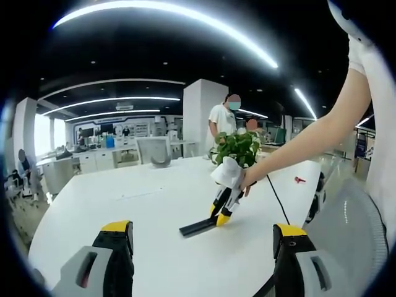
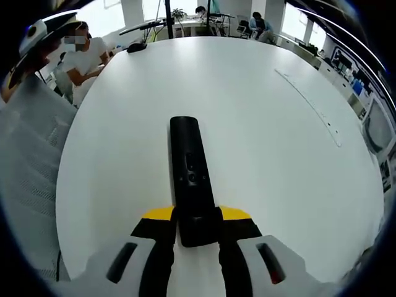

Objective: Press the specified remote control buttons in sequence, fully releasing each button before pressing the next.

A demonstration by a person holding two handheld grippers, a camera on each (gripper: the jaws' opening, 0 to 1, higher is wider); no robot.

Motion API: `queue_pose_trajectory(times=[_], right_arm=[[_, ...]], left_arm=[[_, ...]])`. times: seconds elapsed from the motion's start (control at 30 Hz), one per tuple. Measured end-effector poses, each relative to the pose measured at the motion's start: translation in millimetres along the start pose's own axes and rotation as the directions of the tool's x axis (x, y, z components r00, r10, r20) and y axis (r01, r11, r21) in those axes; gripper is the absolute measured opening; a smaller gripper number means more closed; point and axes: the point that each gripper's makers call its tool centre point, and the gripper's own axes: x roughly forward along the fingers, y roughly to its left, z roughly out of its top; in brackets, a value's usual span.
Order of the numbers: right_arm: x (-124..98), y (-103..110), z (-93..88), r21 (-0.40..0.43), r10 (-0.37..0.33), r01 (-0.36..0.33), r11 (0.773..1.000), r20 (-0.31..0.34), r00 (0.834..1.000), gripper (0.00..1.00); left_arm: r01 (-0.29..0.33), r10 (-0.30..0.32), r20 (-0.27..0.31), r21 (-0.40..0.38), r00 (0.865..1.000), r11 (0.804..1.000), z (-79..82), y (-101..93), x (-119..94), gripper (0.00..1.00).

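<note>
Hovering low over the big white oval desk (image 1: pixel 154 185), the left gripper (image 1: pixel 201 247) has its yellow-tipped black jaws spread wide with nothing between them. Ahead of it and a little to the right, in the left gripper view, the right gripper (image 1: pixel 224 209) comes down at a slant from a person's hand (image 1: pixel 247 180), its yellow tips meeting one end of the slim black plastic remote control (image 1: pixel 197 226), which lies flat on the desk and points back toward the left. Just behind that hand stands a leafy green potted plant in a white wrapper (image 1: pixel 235 151), and a thin black cable (image 1: pixel 277 201) trails across the desk to the right.

From the right gripper view, the remote control (image 2: pixel 190 170) runs straight away from the camera, its near end lodged between the right gripper's (image 2: pixel 197 228) jaws, which are closed against its sides — pinning it, it seems, though how firmly is hard to judge at this angle. A small cluster of buttons (image 2: pixel 190 170) sits around mid-length.

No button looks pressed yet, so the sequence probably lies ahead. The risks, as I judge them: the left jaws are wide and blunt beside small buttons, so a careless approach could press two at once or the wrong one; a hard push near the far end might pivot the remote in the right jaws; and a hurried lift could leave a button half-released before the next press.
</note>
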Motion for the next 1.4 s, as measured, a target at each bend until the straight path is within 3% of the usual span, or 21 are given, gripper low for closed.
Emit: queue_pose_trajectory(times=[0.23, 0.5, 0.6, 0.7, 0.77, 0.93, 1.13, 1.23, 1.27, 1.4], right_arm=[[0.3, -1.7, -0.6, 0.001, -0.011, 0.011, 1.000, -0.005, 1.000, 0.26], [-3.2, -9.0, -4.3, 0.138, -0.089, 0.084, 0.987, 0.027, 0.996, 0.35], [-3.6, -6.5, -2.1, 0.196, -0.091, 0.077, 0.978, 0.066, 0.994, 0.39], [-3.8, -4.7, 0.1, 0.262, -0.102, 0.072, 0.962, 0.105, 0.989, 0.49], [-4.1, -6.1, -0.2, 0.292, -0.126, 0.086, 0.952, 0.119, 0.985, 0.62], [-9.9, -10.2, 2.7, 0.398, -0.184, 0.088, 0.913, 0.208, 0.961, 0.74], [-27.3, -22.2, 9.5, 0.480, -0.298, 0.129, 0.868, 0.295, 0.908, 0.93], [-34.7, -24.8, 11.2, 0.459, -0.348, 0.188, 0.868, 0.294, 0.890, 1.00], [-35.7, -23.8, 6.9, 0.447, -0.349, 0.208, 0.870, 0.260, 0.900, 1.00], [-44.1, -26.7, 16.3, 0.446, -0.384, 0.243, 0.862, 0.260, 0.886, 1.00]], left_arm=[[0.002, -0.002, -0.002, -0.005, 1.000, 1.000, -1.0, 0.6, -0.1, 0.98], [0.004, -0.004, -0.001, -0.006, 1.000, 1.000, 0.0, -0.5, 0.3, 0.98], [0.009, -0.009, -0.007, -0.001, 1.000, 1.000, -0.8, -1.7, 0.7, 0.98], [0.014, -0.014, -0.012, 0.004, 1.000, 1.000, -1.4, -2.9, 1.2, 0.98], [0.016, -0.016, -0.012, 0.005, 1.000, 1.000, -1.4, -3.6, 1.2, 0.98], [0.019, -0.019, -0.013, 0.005, 1.000, 1.000, -1.8, -4.3, 1.4, 0.98], [0.023, -0.023, -0.011, 0.013, 1.000, 1.000, -1.7, -5.4, 1.5, 0.98], [0.024, -0.024, -0.012, 0.011, 1.000, 1.000, -1.8, -5.6, 1.4, 0.98], [0.025, -0.024, -0.011, 0.010, 1.000, 1.000, -1.6, -5.7, 1.4, 0.98], [0.027, -0.027, -0.014, 0.013, 1.000, 1.000, -2.1, -6.5, 1.6, 0.99]])
